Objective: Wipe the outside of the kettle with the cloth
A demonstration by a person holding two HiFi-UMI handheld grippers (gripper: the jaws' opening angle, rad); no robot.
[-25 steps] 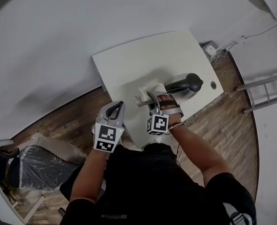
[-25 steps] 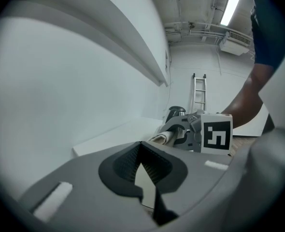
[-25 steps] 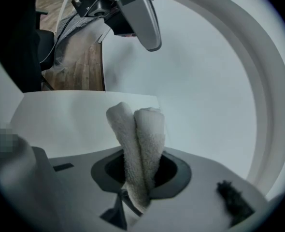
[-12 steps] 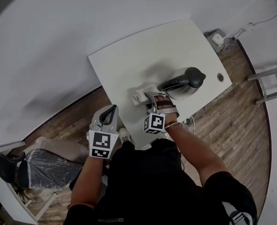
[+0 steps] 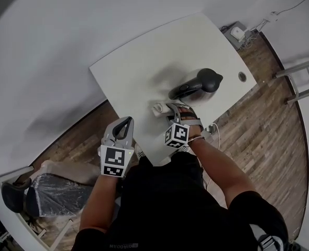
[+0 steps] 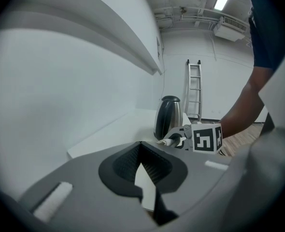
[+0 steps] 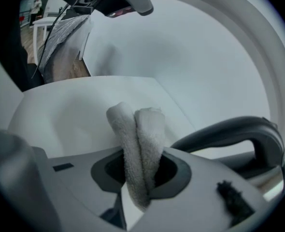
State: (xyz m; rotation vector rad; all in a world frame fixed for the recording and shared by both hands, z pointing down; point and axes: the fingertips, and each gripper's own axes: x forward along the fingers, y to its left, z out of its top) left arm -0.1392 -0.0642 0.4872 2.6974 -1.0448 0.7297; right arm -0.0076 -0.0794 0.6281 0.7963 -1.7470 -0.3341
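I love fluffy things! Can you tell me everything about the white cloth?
The cloth is white, fluffy towelling, folded so two rounded rolls stick out side by side. The right gripper has its jaws shut on its lower part, holding it over the white table, close beside the dark handle of the kettle. Whether it touches the kettle isn't clear.

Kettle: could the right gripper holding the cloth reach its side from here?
Probably yes. The right gripper, shut on the folded white cloth, sits just beside the steel kettle on the white table, and nothing visible stands between them.
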